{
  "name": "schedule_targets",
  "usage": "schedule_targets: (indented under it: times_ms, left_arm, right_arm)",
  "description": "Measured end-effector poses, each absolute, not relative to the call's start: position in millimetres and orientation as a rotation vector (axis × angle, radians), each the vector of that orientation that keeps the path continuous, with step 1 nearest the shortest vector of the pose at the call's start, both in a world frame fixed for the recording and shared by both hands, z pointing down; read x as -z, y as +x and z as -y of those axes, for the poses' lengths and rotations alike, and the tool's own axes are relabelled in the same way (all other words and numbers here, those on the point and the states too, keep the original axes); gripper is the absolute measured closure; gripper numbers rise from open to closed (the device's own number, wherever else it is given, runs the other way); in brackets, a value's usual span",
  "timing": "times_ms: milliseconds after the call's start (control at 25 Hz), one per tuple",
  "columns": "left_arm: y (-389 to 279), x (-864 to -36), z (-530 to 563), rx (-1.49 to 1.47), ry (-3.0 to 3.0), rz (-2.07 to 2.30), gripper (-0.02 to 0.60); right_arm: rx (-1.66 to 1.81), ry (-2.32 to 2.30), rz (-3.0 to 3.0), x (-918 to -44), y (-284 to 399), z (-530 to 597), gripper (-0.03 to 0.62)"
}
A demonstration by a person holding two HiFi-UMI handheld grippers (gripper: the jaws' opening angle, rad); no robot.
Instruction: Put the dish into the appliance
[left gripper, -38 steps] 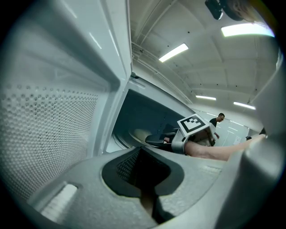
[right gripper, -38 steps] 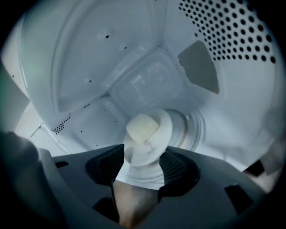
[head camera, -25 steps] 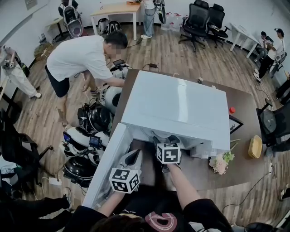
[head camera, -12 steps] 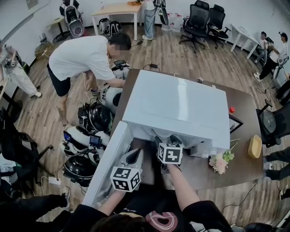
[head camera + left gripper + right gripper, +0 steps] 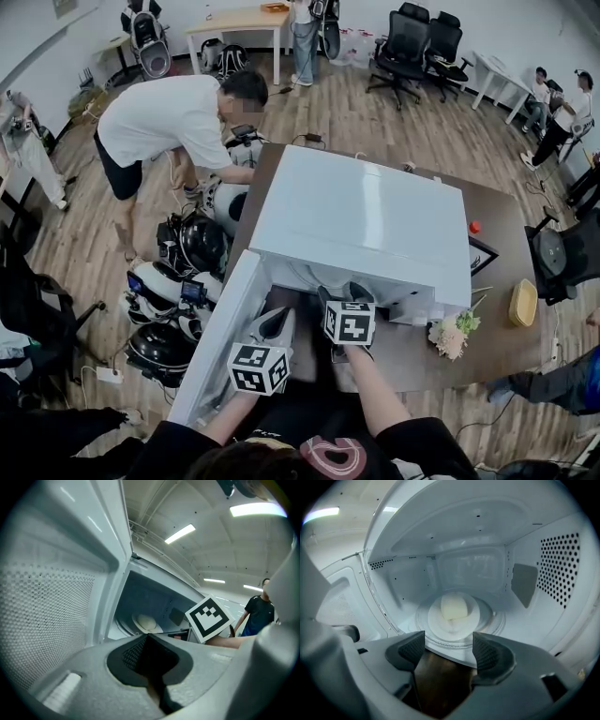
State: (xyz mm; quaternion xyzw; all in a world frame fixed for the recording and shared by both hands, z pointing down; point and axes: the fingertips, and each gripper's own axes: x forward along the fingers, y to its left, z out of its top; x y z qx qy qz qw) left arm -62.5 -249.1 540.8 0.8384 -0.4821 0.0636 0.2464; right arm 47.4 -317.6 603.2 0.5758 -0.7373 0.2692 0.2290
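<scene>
My right claw is wide, holding nothing. The dish sits inside the microwave. My left claw, pinched shut, half hides it.

Matt, dark, ribbed pads of my right gripper; glossy white walls of the appliance; smooth pale dish.

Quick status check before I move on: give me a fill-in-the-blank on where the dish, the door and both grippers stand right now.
1. The dish rests on the round ____ inside the microwave.
2. The microwave's door is ____.
3. The right gripper has its jaws ____, with nothing between them.
4. The left gripper has its jaws ____.

Missing words: turntable; open; apart; together.
</scene>
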Motion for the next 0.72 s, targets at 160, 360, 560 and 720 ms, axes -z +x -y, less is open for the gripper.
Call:
schedule_targets:
  times_ms: [160, 360, 560, 720]
  left_arm:
    - [-60.3, -540.0, 248.9, -0.172, 2.294, 1.307, 0.572]
    - [-56.8, -539.4, 247.9, -0.174, 2.302, 1.299, 0.572]
    - [-50.4, -541.5, 244.2, -0.176, 2.307, 1.280, 0.572]
    - [-43.2, -546.4, 237.5, -0.186, 2.311, 1.253, 0.572]
  right_arm:
    - [-0.785, 1.584, 2.105, -595.3, 47.6, 310.3, 0.270]
    - [-0.809, 1.594, 2.181, -586.3, 53.8, 292.3, 0.261]
    - [-0.848, 1.605, 2.223, -580.7, 61.7, 269.0, 0.261]
    - [-0.836, 1.639, 2.248, -573.9, 68.4, 248.2, 0.268]
